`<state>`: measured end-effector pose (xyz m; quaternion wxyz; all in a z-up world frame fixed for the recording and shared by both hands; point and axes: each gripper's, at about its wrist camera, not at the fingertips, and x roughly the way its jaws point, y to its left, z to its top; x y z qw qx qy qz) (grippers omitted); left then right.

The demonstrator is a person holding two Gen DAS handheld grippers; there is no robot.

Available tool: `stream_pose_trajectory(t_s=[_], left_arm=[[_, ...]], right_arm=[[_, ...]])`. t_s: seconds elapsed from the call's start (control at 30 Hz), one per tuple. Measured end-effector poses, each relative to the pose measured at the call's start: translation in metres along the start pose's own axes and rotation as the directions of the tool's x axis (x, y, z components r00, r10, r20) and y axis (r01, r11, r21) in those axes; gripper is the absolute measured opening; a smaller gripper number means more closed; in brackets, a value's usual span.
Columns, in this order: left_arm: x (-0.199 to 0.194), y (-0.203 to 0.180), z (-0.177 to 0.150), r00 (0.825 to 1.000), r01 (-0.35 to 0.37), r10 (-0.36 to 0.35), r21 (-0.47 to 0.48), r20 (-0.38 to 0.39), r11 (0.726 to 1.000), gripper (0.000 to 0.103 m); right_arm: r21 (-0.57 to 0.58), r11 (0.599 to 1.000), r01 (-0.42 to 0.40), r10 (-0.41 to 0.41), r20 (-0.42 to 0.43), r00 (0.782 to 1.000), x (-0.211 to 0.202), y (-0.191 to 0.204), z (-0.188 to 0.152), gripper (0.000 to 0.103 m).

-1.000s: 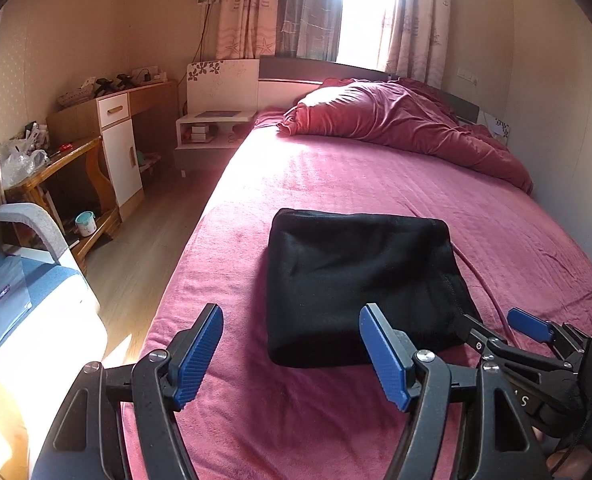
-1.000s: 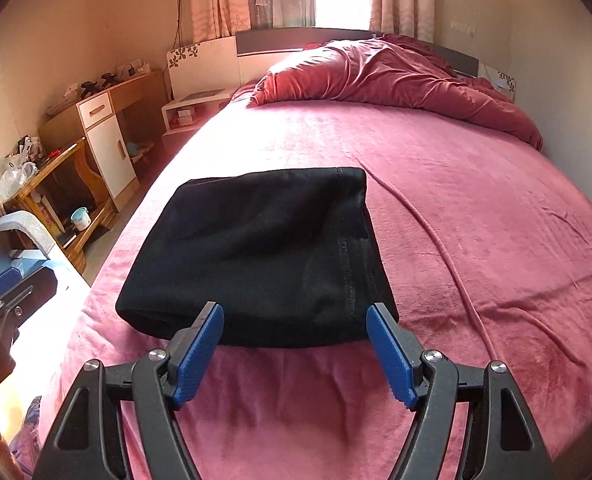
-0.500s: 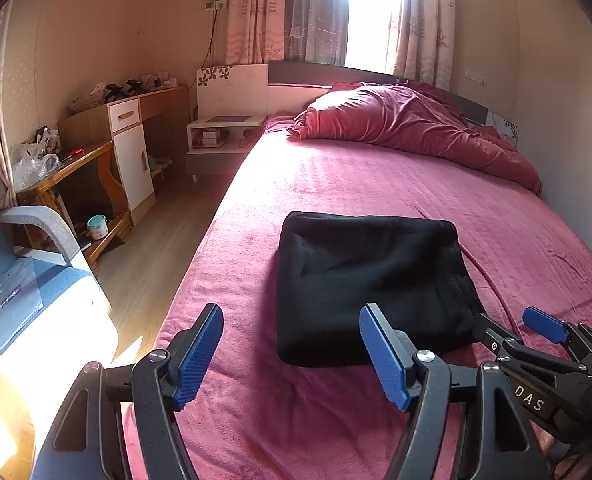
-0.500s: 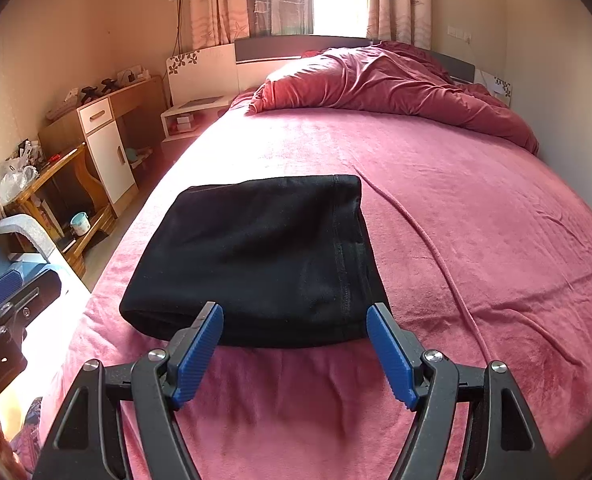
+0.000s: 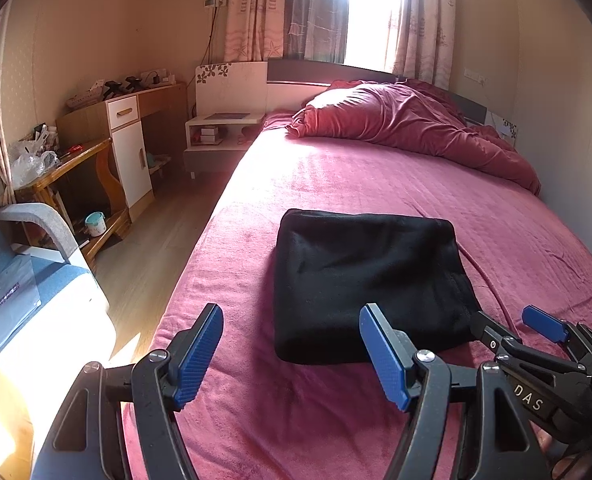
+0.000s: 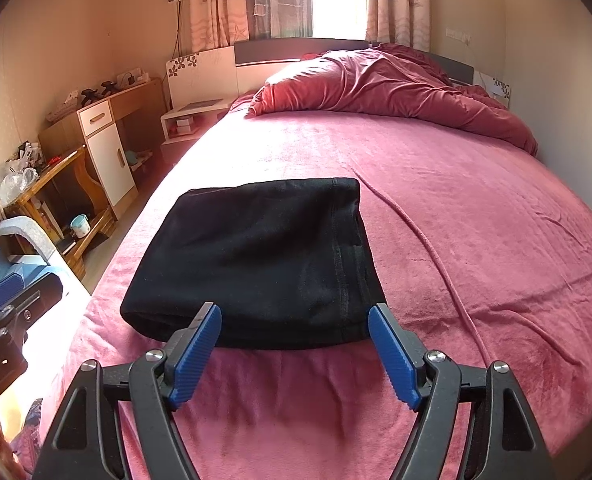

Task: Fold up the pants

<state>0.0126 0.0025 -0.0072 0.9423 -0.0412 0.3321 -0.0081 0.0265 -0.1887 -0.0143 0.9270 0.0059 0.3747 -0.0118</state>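
Observation:
The black pants point(image 5: 368, 280) lie folded into a compact rectangle on the pink bed cover point(image 5: 376, 184); they also show in the right wrist view point(image 6: 264, 256). My left gripper point(image 5: 292, 352) is open and empty, held back from the near left corner of the pants. My right gripper point(image 6: 294, 350) is open and empty, just short of the near edge of the pants. The right gripper also shows at the lower right of the left wrist view point(image 5: 512, 328). The left gripper shows at the left edge of the right wrist view point(image 6: 4, 304).
A crumpled red duvet point(image 5: 408, 120) lies at the head of the bed. A thin pink cord point(image 6: 436, 256) runs across the cover right of the pants. A white nightstand point(image 5: 220, 136), wooden desk point(image 5: 68, 168) and blue chair point(image 5: 28, 280) stand left of the bed.
Both grippers have drawn back and risen a little from the folded pants, which look smaller and farther. The pants have not moved. Both grippers stay open.

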Motion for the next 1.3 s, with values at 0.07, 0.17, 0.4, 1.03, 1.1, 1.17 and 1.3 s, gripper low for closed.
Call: stream_pose_trajectory(t_s=[0.07,0.17,0.4,1.03,1.1,1.17,1.3], left_arm=[[-0.001,0.0,0.0,1.0,0.0,0.0,0.0,0.004,1.0,0.072],[-0.002,0.0,0.0,1.0,0.002,-0.002,0.001,0.006,1.0,0.072],[-0.005,0.0,-0.002,1.0,0.007,-0.007,-0.002,0.008,1.0,0.072],[-0.004,0.002,-0.003,1.0,0.001,-0.001,0.002,0.0,1.0,0.072],[-0.005,0.001,-0.004,1.0,-0.011,0.011,0.012,0.013,1.0,0.072],[-0.008,0.002,-0.005,0.999,-0.019,0.019,0.008,0.039,1.0,0.071],[-0.006,0.004,-0.004,0.999,-0.007,0.007,-0.001,0.031,1.0,0.065]], right_arm=[[0.001,1.0,0.0,0.0,0.001,1.0,-0.001,0.0,0.0,0.077],[-0.001,1.0,0.002,-0.002,0.001,1.0,-0.001,0.0,0.001,0.078],[-0.006,1.0,0.005,-0.005,0.004,1.0,-0.002,0.001,0.0,0.078],[-0.013,1.0,0.009,-0.009,-0.013,1.0,0.003,0.001,-0.006,0.079],[-0.015,1.0,0.009,-0.01,-0.017,1.0,0.005,0.0,-0.007,0.079],[-0.013,1.0,0.009,-0.009,-0.021,1.0,0.006,-0.001,-0.008,0.079],[0.0,1.0,0.009,-0.009,-0.031,0.999,0.009,-0.005,-0.01,0.079]])
